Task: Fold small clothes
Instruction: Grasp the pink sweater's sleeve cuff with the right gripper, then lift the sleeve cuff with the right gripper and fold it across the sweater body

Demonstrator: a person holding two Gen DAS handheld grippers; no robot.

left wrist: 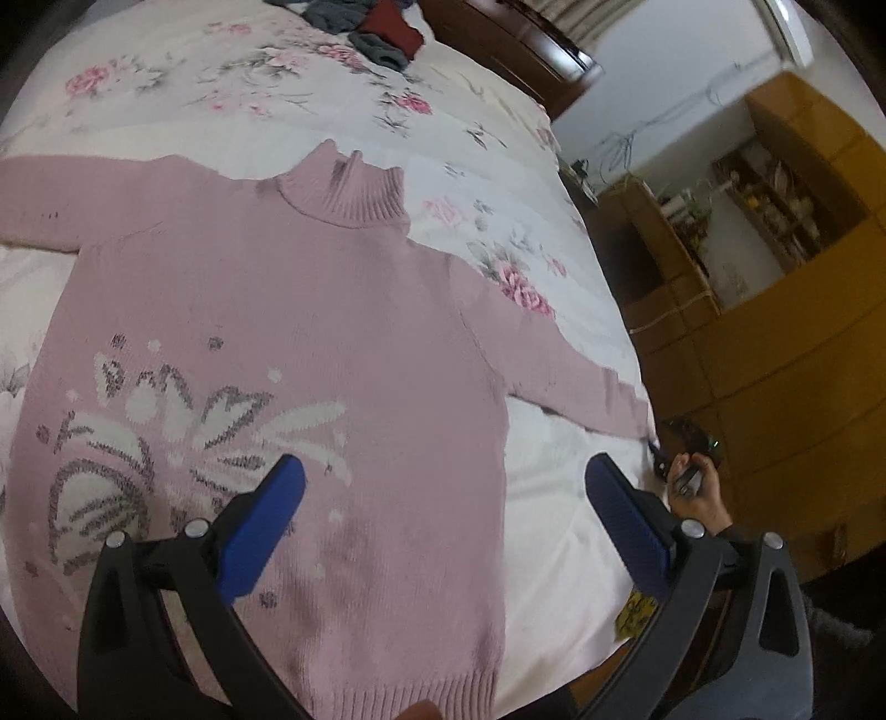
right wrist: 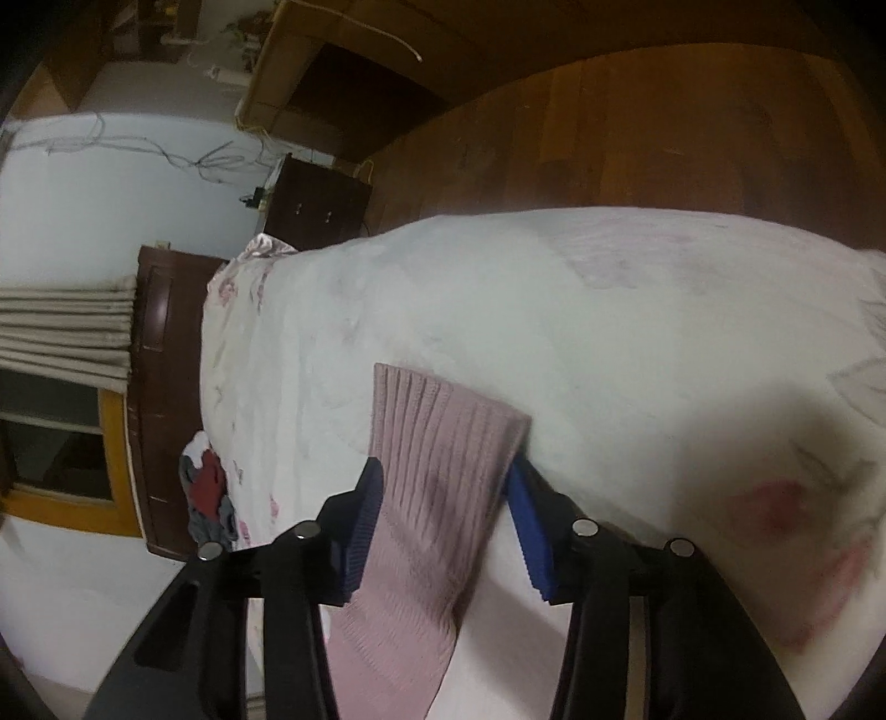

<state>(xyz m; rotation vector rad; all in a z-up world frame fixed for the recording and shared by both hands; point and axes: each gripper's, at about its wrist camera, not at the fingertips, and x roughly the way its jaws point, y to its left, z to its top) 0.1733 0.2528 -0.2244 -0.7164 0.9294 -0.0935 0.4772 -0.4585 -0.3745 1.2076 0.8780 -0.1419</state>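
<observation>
I see the sweater [left wrist: 288, 343] lying flat, front up, on the bed [left wrist: 559, 498], collar away from me and hem nearest, both sleeves spread out to the sides. My left claw [left wrist: 443, 515] hangs above the lower right part of the body, jaws wide apart, holding nothing; one finger is over the knit pattern, the other over bare bedding beside the side seam. My right claw [right wrist: 443, 526] is at the sleeve cuff [right wrist: 443, 443] near the bed edge: the ribbed end runs lengthwise between the two fingers and beyond their tips. The left finger looks to be touching the knit, while a gap shows at the right finger, so I judge the claw partly closed around the cuff but cannot tell whether it actually grips. The relation that matters: the sleeve's long axis runs out from the shoulder toward the right claw, in line with its fingers, so the right hand is the nearer one for it. My judgement: the next step is to carry that cuff back across the chest, toward the left claw. Other clothes [left wrist: 376, 33] are piled at the far end of the bed.
</observation>
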